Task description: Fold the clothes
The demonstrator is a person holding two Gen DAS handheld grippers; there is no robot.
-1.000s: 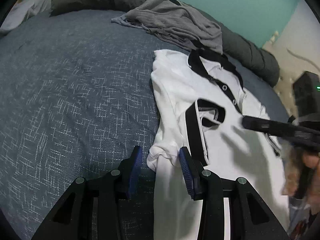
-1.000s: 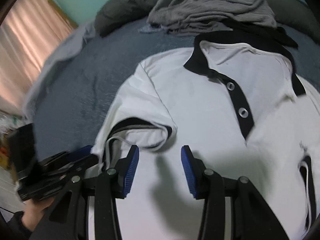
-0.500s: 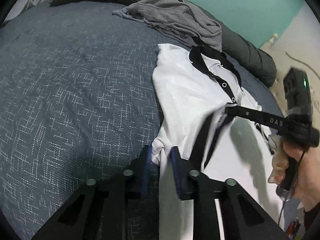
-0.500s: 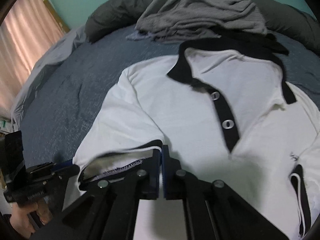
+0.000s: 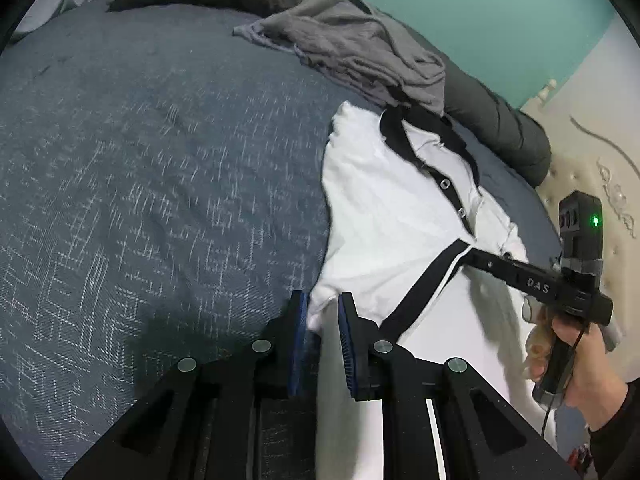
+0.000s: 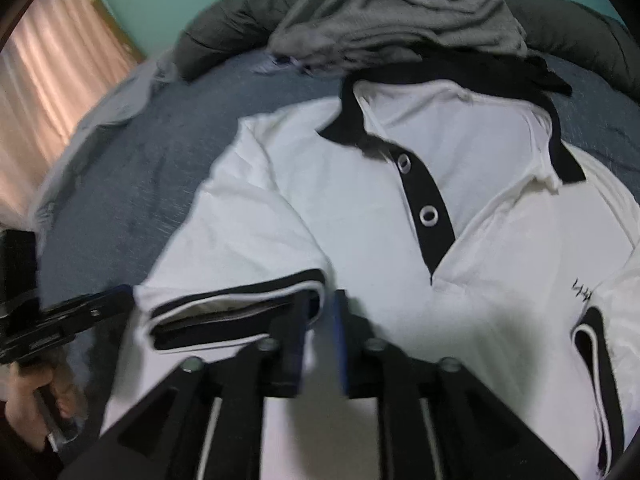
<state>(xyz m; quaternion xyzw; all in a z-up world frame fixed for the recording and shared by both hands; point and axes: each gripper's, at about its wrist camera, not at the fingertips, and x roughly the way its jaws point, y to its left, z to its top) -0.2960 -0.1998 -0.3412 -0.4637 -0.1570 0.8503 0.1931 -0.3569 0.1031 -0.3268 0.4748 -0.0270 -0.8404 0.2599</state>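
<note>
Left wrist: grey garment [image 5: 360, 52] heaped just behind white polo [image 5: 384, 200], possibly overlapping.

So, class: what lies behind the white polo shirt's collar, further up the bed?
A crumpled grey garment lies behind the white polo shirt, with black fabric under its near edge. A dark grey duvet sits beyond; the pile hides what's beneath.

Black claws [image 5: 322, 322], blue pads, silver screws; dark sleeve [image 5: 616, 420].
</note>
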